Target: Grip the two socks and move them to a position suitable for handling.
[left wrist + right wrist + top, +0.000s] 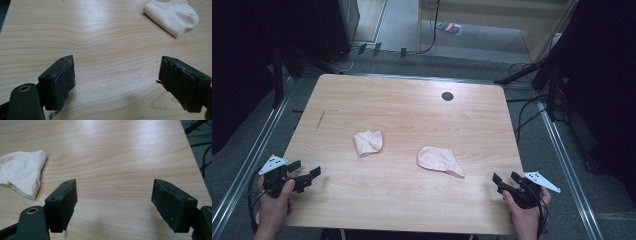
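The wooden table (402,190) carries two pale socks, and both lie near its middle, well apart from each other and from every edge. The bigger-looking sock (440,161) lies flat, a little toward the right edge and nearer to the front edge, with its narrow end pointing to the front right corner; in the right gripper view it (22,172) lies ahead and to the left of the jaws. The other sock (368,142) lies bunched or folded, a little toward the left edge and farther from the front edge; in the left gripper view it (172,15) lies ahead and to the right. The left gripper (304,172) waits at the front left corner, and its jaws stand wide apart with only bare wood between them. The right gripper (506,179) waits at the front right corner, also with its jaws spread and holding nothing. I judge that the step in hand is the reach toward the socks, each gripper to the sock on its own side. To do it well, each hand should come in low over the wood with the jaws kept apart, aim at a thick edge or a fold of the cloth and not at its flat middle, and close only when the cloth sits between the pads. There is no box, basket or other container on the table, so nothing here holds the socks.
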`<state>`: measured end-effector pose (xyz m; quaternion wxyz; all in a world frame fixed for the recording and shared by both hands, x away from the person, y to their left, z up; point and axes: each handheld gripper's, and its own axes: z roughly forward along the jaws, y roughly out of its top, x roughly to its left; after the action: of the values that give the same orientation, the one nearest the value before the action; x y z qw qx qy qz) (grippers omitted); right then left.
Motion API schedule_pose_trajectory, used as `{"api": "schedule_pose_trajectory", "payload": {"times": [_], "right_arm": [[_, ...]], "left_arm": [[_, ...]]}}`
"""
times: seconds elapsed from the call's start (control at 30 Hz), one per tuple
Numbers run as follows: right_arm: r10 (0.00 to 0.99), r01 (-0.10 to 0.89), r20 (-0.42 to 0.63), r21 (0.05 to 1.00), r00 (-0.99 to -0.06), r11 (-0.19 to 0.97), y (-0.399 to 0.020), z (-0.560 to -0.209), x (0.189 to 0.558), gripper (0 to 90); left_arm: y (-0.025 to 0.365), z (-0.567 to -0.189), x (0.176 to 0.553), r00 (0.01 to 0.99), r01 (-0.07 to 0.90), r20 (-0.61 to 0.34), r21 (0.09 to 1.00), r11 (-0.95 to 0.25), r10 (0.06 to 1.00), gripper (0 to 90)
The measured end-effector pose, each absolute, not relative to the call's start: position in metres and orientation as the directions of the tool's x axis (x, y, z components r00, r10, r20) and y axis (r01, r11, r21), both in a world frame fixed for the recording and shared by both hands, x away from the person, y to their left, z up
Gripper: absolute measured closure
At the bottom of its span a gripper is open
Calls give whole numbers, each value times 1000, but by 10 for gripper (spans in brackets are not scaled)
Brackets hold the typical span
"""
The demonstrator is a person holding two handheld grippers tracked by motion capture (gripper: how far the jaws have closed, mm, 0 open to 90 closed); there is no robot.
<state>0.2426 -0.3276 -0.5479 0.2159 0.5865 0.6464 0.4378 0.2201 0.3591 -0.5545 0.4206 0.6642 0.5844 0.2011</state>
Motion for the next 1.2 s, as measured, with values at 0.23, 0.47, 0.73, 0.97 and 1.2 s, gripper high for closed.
{"api": "schedule_pose_trajectory", "payload": {"times": [0.23, 0.47, 0.73, 0.97, 1.2], "right_arm": [[955, 552, 210, 831, -209, -62, -325, -542, 241, 206], [960, 548, 193, 835, -202, -53, -299, -519, 246, 210], [953, 583, 185, 813, -241, -10, -255, -503, 261, 214], [939, 618, 203, 786, -277, 12, -221, -496, 280, 216], [931, 649, 200, 759, -307, 51, -190, -497, 295, 225]], "left_arm": [[360, -554, 220, 232, 602, -224, 797, 41, 947, 144], [358, -554, 219, 232, 595, -209, 803, 31, 950, 144], [357, -554, 219, 230, 597, -199, 802, 24, 953, 144], [357, -554, 219, 232, 596, -201, 803, 24, 952, 144], [357, -554, 219, 234, 597, -200, 802, 22, 951, 143]]}}
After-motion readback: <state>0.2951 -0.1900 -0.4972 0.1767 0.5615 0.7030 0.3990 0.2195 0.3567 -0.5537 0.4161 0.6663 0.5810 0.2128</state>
